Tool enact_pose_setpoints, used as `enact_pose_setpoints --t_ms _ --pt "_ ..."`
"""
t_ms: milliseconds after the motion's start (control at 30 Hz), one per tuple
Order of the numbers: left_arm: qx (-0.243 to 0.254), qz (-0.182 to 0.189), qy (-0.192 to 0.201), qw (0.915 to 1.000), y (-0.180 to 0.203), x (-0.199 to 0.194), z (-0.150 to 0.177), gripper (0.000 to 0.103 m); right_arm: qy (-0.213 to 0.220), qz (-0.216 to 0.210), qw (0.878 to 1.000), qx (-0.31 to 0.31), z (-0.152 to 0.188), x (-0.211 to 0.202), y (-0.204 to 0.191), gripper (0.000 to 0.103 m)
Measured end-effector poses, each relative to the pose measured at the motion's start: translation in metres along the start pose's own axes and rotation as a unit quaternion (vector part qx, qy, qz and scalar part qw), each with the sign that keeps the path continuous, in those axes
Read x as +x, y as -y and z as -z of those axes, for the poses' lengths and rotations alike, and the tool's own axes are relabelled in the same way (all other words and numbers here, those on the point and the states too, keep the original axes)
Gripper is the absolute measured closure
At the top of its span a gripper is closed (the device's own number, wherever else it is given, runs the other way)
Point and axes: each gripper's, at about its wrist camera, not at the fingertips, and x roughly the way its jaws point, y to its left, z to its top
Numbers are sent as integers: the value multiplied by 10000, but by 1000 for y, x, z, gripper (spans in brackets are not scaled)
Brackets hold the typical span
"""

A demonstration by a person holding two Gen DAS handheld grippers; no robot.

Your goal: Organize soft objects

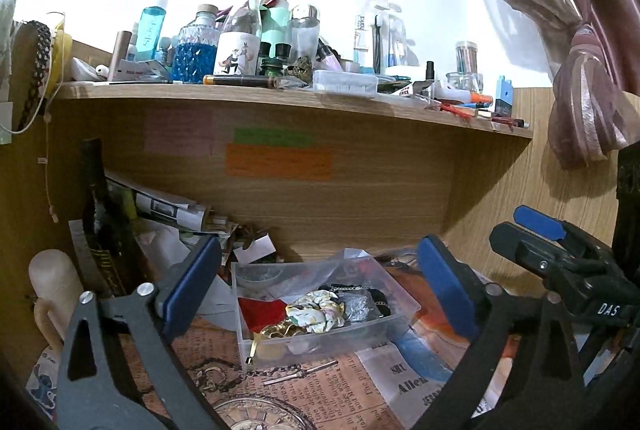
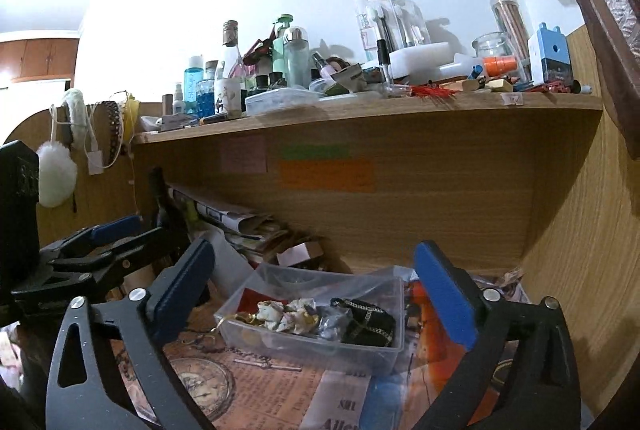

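Note:
A clear plastic box (image 1: 320,340) stands on the desk under the shelf. It holds a floral scrunchie (image 1: 320,310), a red cloth (image 1: 262,310), a black chained pouch (image 2: 370,322) and gold pieces. My left gripper (image 1: 320,294) is open, hovering just in front of the box, holding nothing. My right gripper (image 2: 320,298) is open and empty, its fingers either side of the box (image 2: 280,340) in its own view. The right gripper also shows at the right of the left wrist view (image 1: 536,230). The scrunchie shows in the right wrist view (image 2: 286,314).
A wooden shelf (image 1: 280,96) above carries many bottles, jars and pens. Papers and magazines (image 1: 168,210) pile at the back left. A printed newspaper-style mat (image 1: 320,390) covers the desk. Headbands and a white pompom (image 2: 56,174) hang on the left panel. A pink curtain (image 1: 580,70) hangs at right.

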Motion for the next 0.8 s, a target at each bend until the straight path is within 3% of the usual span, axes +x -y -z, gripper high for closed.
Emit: enact_pose_setpoints --t_ms 800 --pt "15 -143 -101 9998 -1 5 5 0 7 41 9999 151 3 -2 5 0"
